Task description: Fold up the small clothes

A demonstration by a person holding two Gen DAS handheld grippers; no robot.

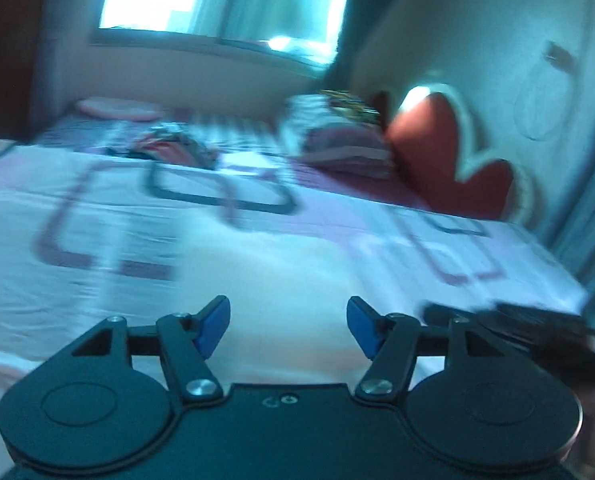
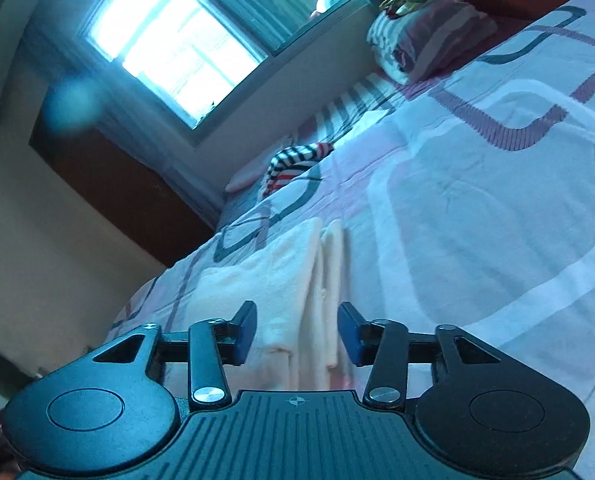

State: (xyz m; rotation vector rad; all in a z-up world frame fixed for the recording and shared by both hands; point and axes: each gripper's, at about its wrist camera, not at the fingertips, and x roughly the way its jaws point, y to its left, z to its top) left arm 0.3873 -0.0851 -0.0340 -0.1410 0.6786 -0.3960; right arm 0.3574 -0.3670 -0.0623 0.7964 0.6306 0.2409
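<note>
The folded cream garment (image 2: 285,276) lies on the bed (image 2: 477,208), at 12 o'clock from the right hand-held gripper (image 2: 296,332), whose jaws stand apart and empty. The left hand-held gripper (image 1: 288,326) is likewise open and empty above the bedspread.

Risk: a low pass could catch the top layer and undo the fold.

The unfolded striped pile (image 2: 297,162) lies beyond, at 12 o'clock.

No containers are visible.

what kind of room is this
Most likely a bedroom. A wide bed covered by a patterned bedspread fills both views, with a striped pillow and a red heart-shaped cushion at its head end, and a window in the wall beside it.
</note>
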